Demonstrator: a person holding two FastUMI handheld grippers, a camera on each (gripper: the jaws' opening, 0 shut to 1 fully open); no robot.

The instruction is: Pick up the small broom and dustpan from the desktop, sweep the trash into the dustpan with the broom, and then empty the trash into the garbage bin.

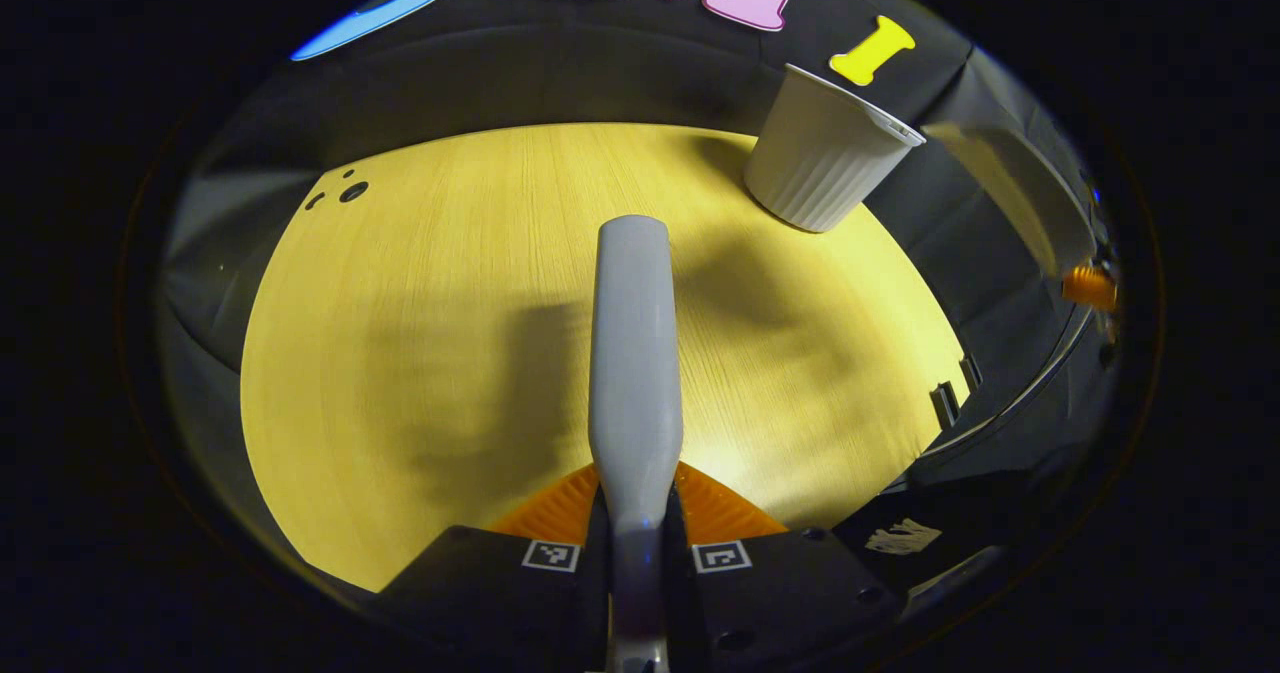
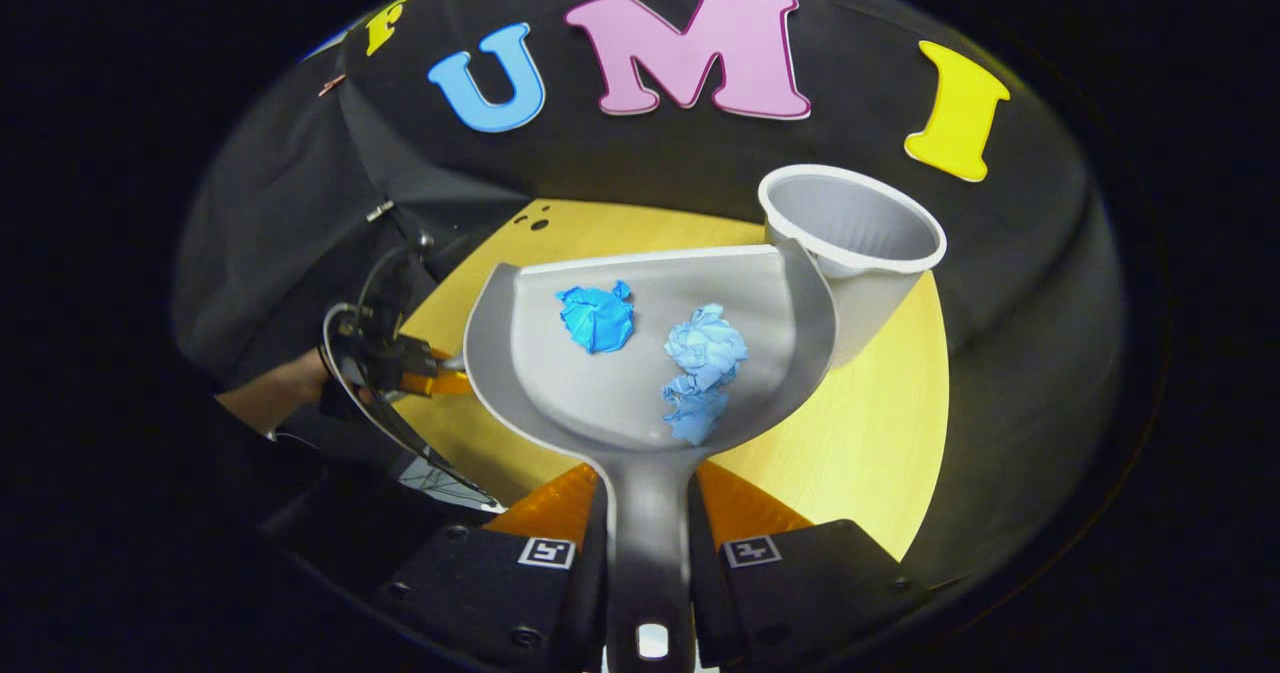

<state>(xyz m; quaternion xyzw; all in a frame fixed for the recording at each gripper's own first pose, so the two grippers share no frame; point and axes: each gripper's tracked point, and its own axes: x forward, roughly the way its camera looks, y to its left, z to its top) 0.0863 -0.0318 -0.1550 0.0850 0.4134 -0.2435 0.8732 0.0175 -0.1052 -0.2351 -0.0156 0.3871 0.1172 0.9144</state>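
Observation:
My left gripper (image 1: 635,493) is shut on the grey broom handle (image 1: 633,353), which points forward over the yellow desktop (image 1: 420,303); its bristles are hidden. My right gripper (image 2: 650,493) is shut on the handle of the grey dustpan (image 2: 580,393), held above the desktop (image 2: 860,453). In the pan lie a bright blue paper ball (image 2: 597,317) and two pale blue crumpled pieces (image 2: 705,345). The white ribbed garbage bin (image 2: 850,228) stands just behind the pan's far right corner. That bin (image 1: 825,158) is at the upper right in the left gripper view.
The left gripper (image 2: 420,378) and a hand holding it appear to the left of the dustpan in the right gripper view. Small dark holes (image 1: 352,191) mark the desktop's far left. The black cloth wall closes off the back of the table.

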